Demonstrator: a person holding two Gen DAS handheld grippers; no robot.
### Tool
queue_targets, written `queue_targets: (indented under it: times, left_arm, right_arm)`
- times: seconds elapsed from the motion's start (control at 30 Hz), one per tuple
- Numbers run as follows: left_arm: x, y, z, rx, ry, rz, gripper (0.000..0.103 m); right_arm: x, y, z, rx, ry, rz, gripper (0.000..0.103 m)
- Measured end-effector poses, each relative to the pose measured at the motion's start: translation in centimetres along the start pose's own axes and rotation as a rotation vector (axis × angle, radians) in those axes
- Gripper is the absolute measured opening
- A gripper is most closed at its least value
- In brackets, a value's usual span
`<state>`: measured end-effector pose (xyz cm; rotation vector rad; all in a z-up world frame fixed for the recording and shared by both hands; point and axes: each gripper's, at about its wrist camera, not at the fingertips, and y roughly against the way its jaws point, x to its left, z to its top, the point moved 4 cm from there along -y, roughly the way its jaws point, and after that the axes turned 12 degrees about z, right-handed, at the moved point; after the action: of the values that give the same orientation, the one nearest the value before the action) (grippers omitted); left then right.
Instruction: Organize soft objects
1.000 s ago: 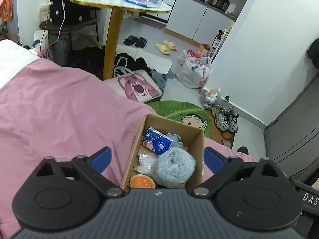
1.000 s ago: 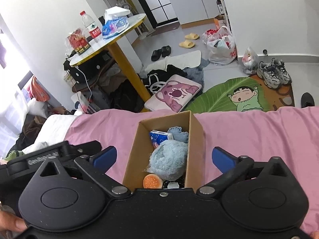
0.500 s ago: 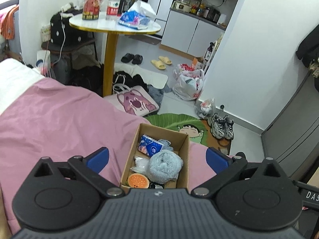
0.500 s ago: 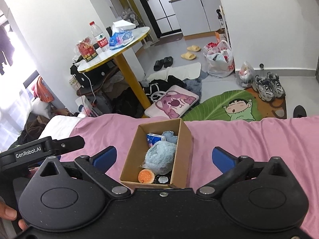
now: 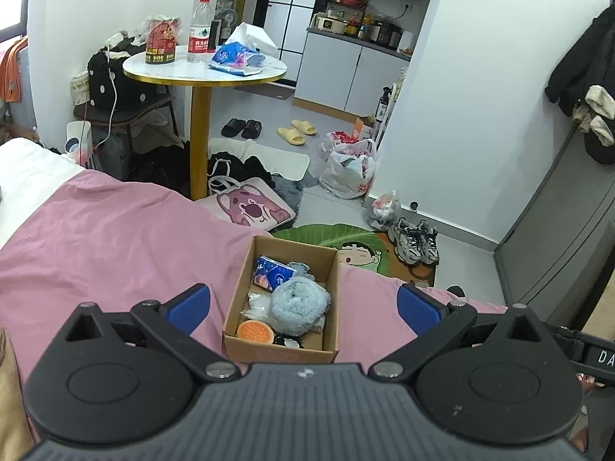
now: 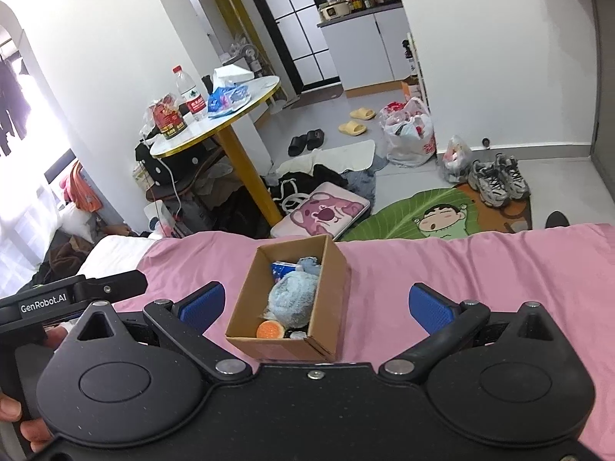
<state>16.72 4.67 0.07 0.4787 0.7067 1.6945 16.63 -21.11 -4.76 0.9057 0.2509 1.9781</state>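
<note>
An open cardboard box (image 5: 333,296) (image 6: 333,269) sits on a pink bed cover (image 5: 107,246) (image 6: 480,269). Inside lie a fluffy grey-blue soft toy (image 5: 299,302) (image 6: 292,299), a blue tissue pack (image 5: 271,273) (image 6: 283,268), an orange round item (image 5: 254,331) (image 6: 270,329) and a clear plastic wrap (image 5: 258,302). My left gripper (image 5: 303,307) hovers open above and before the box, holding nothing. My right gripper (image 6: 317,305) is open too, its blue pads (image 6: 426,309) on either side of the box in the picture. The left gripper's body (image 6: 73,296) shows at the right wrist view's left edge.
Beyond the bed's edge the floor holds a pink bear bag (image 5: 251,205), a green cartoon mat (image 5: 346,244), sneakers (image 5: 415,240), plastic bags (image 5: 348,169) and slippers. A round yellow-legged table (image 5: 203,71) carries a bottle and packets. A grey cabinet (image 5: 565,238) stands right.
Both grippers have pulled back and risen away from the box, which now looks smaller and farther. Both stay open. The box's contents have not moved.
</note>
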Motion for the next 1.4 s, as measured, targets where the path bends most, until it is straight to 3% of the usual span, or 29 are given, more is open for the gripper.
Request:
queue_targets:
  times: [0.3,0.43,1.23,1.4]
  left_arm:
    - [-0.6,2.2,-1.5,-0.016,-0.011,-0.011,0.103]
    - [-0.8,3.3,-1.7,-0.034,-0.018,-0.028,0.103]
    - [2.1,7.8,-6.0,-0.027,-0.073,-0.02,0.103]
    - [2.8,8.4,-6.4,-0.026,-0.075,-0.012,0.103]
  right_arm:
    - [-0.9,3.8,-1.1,-0.054,-0.003,0.005,0.103]
    - [-1.4,5.4,-1.5,-0.07,-0.034,0.058,0.103]
    - [3.9,8.7,-4.8,-0.002,0.11,0.041,0.103]
    - [3.9,8.5,-5.2,0.014,0.079,0.063,0.103]
